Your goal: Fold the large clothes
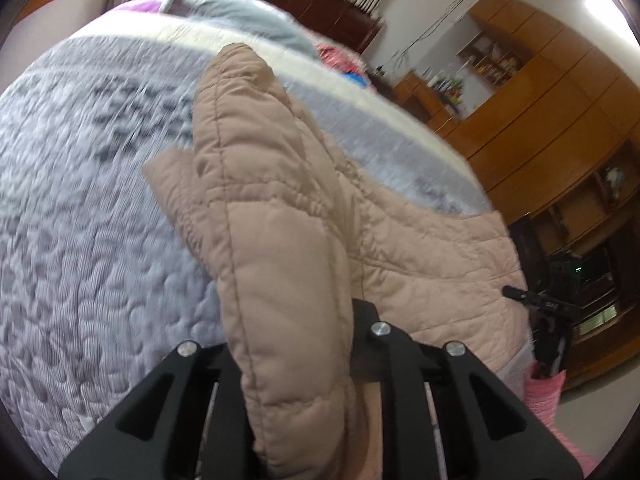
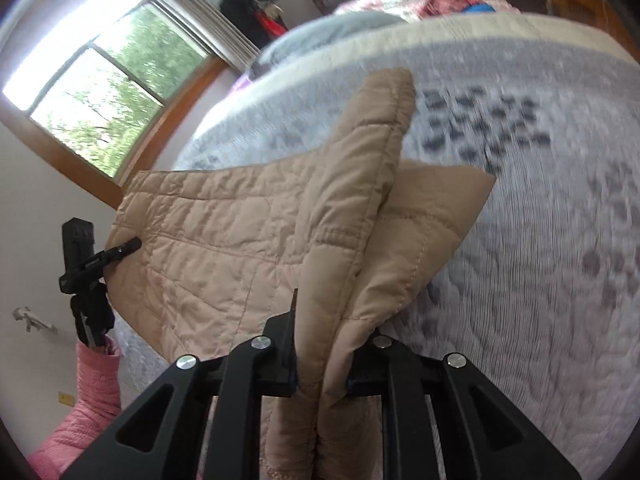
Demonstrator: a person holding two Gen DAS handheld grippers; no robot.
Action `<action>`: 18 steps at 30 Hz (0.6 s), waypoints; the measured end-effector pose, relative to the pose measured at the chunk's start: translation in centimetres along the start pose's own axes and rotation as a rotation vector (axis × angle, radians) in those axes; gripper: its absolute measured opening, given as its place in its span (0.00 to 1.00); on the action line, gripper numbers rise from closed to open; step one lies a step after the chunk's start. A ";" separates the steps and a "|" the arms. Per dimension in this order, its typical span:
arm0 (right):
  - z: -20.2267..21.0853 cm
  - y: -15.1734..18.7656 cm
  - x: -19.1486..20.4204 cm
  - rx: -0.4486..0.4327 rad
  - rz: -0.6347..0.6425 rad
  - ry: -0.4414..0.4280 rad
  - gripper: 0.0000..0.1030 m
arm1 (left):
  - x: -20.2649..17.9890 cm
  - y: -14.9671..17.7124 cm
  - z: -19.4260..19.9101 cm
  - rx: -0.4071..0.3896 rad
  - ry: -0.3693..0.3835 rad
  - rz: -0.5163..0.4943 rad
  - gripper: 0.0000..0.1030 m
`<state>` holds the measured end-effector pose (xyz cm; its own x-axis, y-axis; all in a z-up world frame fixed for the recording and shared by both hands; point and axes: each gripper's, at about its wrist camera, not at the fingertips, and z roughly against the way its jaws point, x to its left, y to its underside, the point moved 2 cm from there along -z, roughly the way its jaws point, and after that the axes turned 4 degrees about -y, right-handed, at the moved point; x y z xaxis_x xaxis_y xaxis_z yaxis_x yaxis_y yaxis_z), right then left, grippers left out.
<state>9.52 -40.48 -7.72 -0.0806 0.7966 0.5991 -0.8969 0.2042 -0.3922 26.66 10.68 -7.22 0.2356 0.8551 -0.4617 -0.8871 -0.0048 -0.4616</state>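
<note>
A beige quilted jacket [image 1: 280, 208] hangs stretched above the bed between my two grippers. My left gripper [image 1: 296, 360] is shut on one bunched edge of the jacket, which fills the space between its fingers. My right gripper [image 2: 320, 356] is shut on the other edge of the jacket [image 2: 248, 232]. The right gripper also shows in the left wrist view [image 1: 540, 304] at the jacket's far side, and the left gripper shows in the right wrist view [image 2: 92, 264]. A loose corner [image 2: 448, 200] droops toward the bed.
A grey patterned quilt [image 1: 80, 220] covers the bed [image 2: 560, 280], with grey and pink bedding [image 1: 248, 16] piled at its head. Wooden cabinets [image 1: 552, 112] stand right of the bed. A window [image 2: 96, 80] is on the other side. The holder's pink sleeve [image 2: 92, 400] shows.
</note>
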 end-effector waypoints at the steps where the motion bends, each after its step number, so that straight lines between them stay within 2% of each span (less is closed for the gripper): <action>1: -0.4 0.3 -0.5 0.007 -0.017 0.001 0.17 | 0.6 0.3 -0.4 0.011 -0.002 0.010 0.15; 8: -3.0 1.8 -4.8 0.034 -0.128 -0.033 0.23 | 5.1 2.6 -4.7 0.059 -0.009 0.044 0.32; 10: -3.9 2.1 -5.9 0.038 -0.156 -0.061 0.24 | 6.2 3.0 -5.4 0.060 0.033 0.079 0.33; 12: -4.3 2.4 -6.6 0.029 -0.171 -0.085 0.24 | 6.6 3.1 -5.5 0.052 0.045 0.077 0.33; 18: -3.7 2.7 -6.9 0.024 -0.181 -0.086 0.28 | 6.4 3.5 -5.0 0.041 0.013 0.055 0.37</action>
<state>9.26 -43.33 -15.44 0.0474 0.6964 0.7161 -0.9101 0.3256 -0.2564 26.99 13.52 -15.56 0.1910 0.8471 -0.4959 -0.9143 -0.0303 -0.4039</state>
